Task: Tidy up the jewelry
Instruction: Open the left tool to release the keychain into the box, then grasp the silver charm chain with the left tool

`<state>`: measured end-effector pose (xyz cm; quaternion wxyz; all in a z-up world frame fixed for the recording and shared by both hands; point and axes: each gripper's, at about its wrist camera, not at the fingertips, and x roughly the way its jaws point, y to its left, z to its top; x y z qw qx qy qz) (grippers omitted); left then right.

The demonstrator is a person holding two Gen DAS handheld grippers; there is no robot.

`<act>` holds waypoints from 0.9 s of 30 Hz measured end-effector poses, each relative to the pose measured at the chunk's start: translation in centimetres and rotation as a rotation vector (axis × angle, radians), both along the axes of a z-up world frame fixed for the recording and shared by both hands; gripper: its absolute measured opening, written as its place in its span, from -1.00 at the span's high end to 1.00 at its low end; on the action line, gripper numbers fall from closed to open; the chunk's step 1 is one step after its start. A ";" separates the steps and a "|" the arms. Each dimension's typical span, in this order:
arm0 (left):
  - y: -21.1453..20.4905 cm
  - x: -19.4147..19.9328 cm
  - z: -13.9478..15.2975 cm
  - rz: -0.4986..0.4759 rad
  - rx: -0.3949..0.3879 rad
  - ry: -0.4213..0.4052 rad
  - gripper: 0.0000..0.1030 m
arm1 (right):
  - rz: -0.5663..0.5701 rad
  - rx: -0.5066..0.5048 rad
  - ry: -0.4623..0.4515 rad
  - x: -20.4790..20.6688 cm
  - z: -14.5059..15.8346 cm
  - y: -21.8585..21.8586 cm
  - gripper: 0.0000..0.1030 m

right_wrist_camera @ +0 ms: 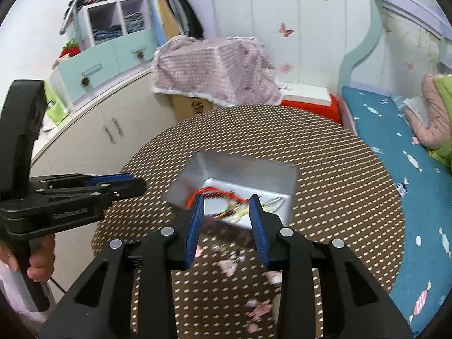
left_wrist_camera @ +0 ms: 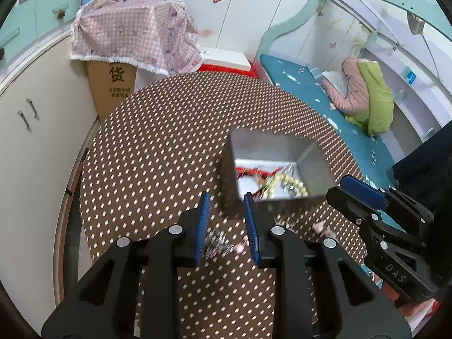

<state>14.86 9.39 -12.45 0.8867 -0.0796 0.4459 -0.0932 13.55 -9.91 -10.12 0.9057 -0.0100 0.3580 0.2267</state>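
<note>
A square metal tin [left_wrist_camera: 313,166] [right_wrist_camera: 226,166] stands on the round dotted table [left_wrist_camera: 169,141] [right_wrist_camera: 325,152]. Inside lie a red cord, a pearl-like bead string [left_wrist_camera: 288,183] and other jewelry [right_wrist_camera: 226,197]. My left gripper [left_wrist_camera: 227,220] is open and empty, above the table just near of the tin, over a small sparkly pink piece [left_wrist_camera: 219,243]. My right gripper [right_wrist_camera: 227,220] is open and empty, over the tin's near edge. Several loose pink pieces [right_wrist_camera: 230,267] lie on the table below it. Each gripper shows in the other's view: the right [left_wrist_camera: 364,195], the left [right_wrist_camera: 118,183].
A cardboard box under a pink checked cloth [left_wrist_camera: 132,34] [right_wrist_camera: 214,70] stands behind the table. White cupboards [left_wrist_camera: 34,130] stand on the left. A bed with a blue sheet [left_wrist_camera: 353,130] [right_wrist_camera: 395,141] and a pink and green jacket [left_wrist_camera: 367,96] is on the right.
</note>
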 end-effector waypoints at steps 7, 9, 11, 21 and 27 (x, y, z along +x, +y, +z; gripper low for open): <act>1.5 -1.9 -2.9 0.011 0.013 0.053 0.47 | 0.093 -0.017 0.067 -1.1 -2.1 2.5 0.39; 1.9 -2.2 -3.8 0.019 0.012 0.079 0.47 | 0.111 -0.027 0.099 -1.3 -3.0 3.2 0.39; 2.3 -2.6 -4.4 0.027 0.008 0.092 0.47 | 0.126 -0.043 0.122 -1.5 -3.9 4.0 0.39; 3.5 -3.9 -5.7 0.045 -0.023 0.107 0.47 | 0.179 -0.107 0.181 -1.6 -6.3 7.1 0.50; 3.9 -3.8 -6.4 0.057 -0.037 0.125 0.47 | 0.149 -0.167 0.200 -0.4 -7.5 8.0 0.50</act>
